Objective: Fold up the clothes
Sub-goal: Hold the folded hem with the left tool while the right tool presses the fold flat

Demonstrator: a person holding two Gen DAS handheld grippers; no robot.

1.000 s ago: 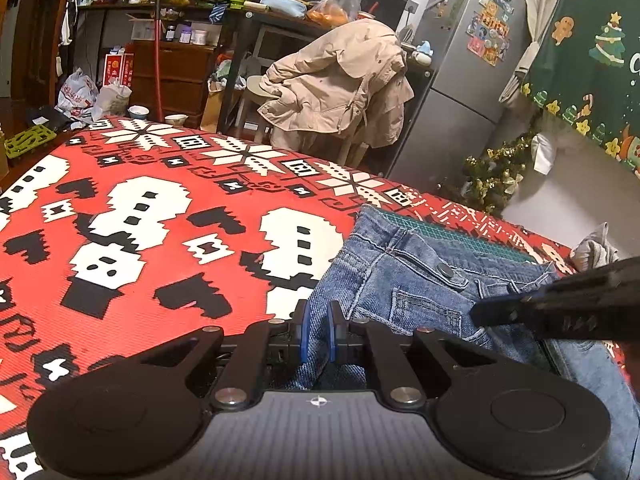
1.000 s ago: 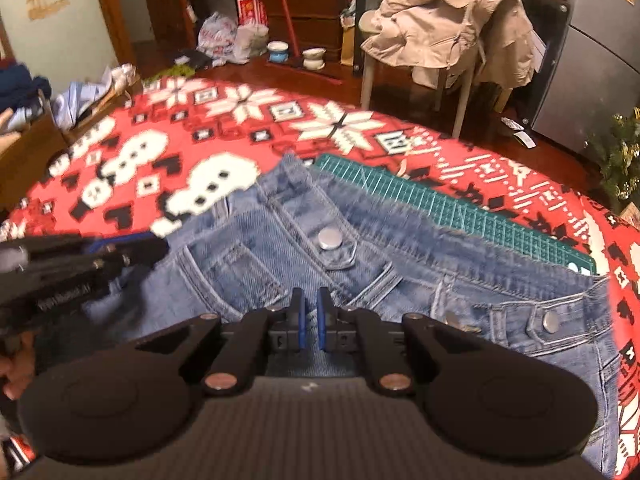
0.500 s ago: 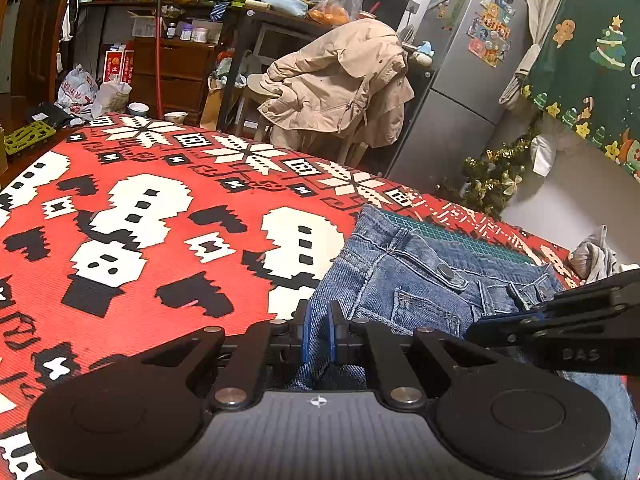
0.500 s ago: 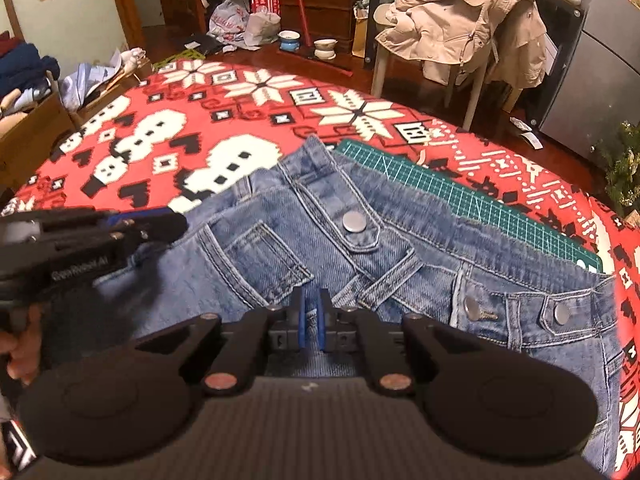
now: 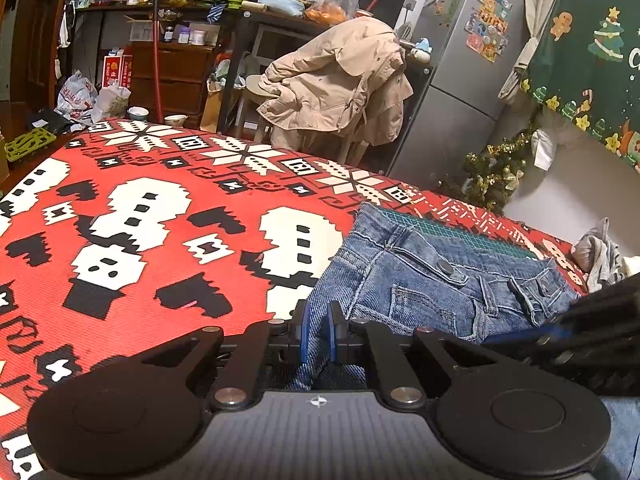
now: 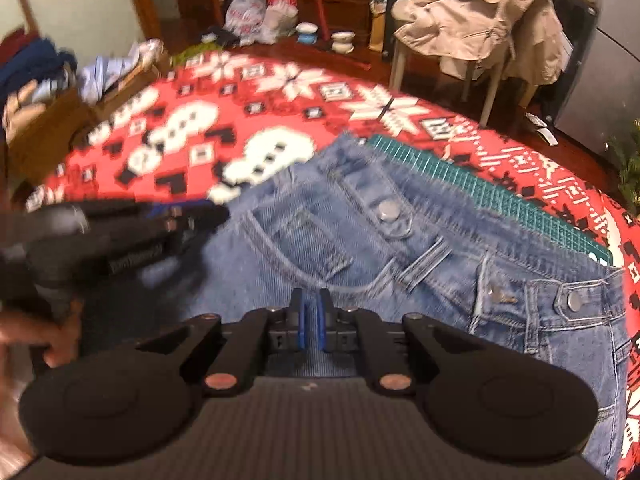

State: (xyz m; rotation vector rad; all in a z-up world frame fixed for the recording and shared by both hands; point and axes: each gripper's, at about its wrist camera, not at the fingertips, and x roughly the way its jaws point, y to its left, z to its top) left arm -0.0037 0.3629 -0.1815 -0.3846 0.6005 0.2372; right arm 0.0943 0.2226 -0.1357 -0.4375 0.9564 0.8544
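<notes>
Our left fingers (image 5: 318,330) pinch a fold of the jeans (image 5: 416,280); our right fingers (image 6: 310,326) are nearly shut with denim between them too, likely gripped. The jeans lie waistband-out on the red worktop (image 5: 160,208), over a green mat (image 6: 480,196). We judge a fold is mid-carry; next, both hands must travel together and lay the edge down flat.

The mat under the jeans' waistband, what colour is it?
The mat is green with a fine printed grid; the right wrist view shows it best.
</notes>
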